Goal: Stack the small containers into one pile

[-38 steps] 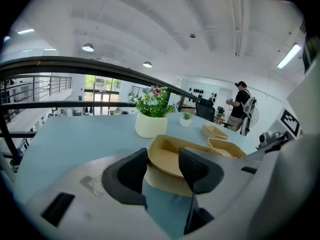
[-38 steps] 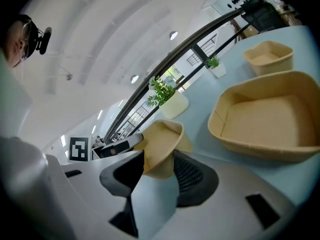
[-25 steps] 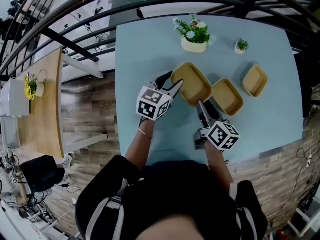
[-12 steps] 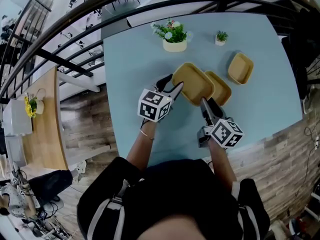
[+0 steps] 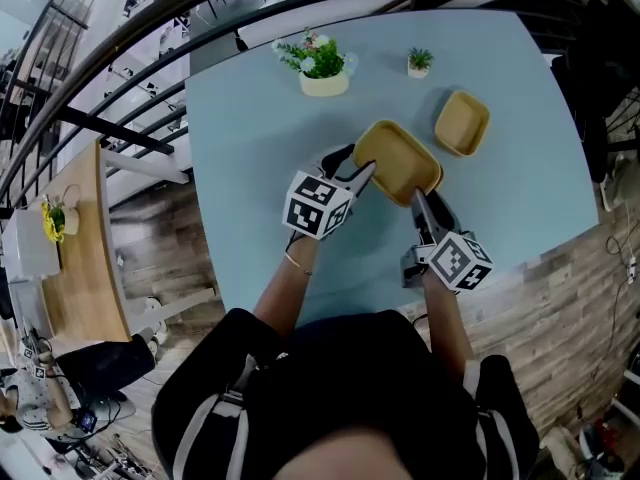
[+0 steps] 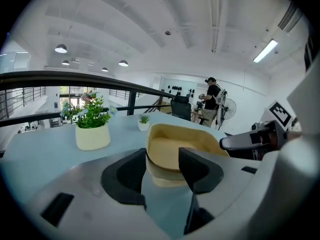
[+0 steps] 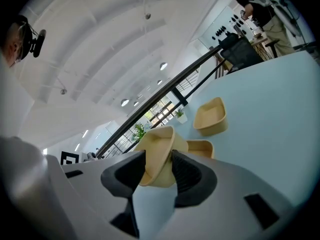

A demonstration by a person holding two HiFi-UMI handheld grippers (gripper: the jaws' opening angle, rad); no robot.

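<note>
Container (image 5: 398,160) clamped at opposite rim edges by our left gripper (image 5: 359,172) and right gripper (image 5: 418,199), second container (image 5: 462,123) near, table (image 5: 240,148) open leftward.

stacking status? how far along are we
Done: nothing seated yet. In hand: left gripper and right gripper both clamp one shallow tan container, tilted over a second tan container. Left: lower it in, then add the third tan container, sitting apart on the light blue table.

Pale blue table (image 5: 250,168) on wood floor (image 5: 160,228), black railing (image 6: 75,76) beyond.
</note>
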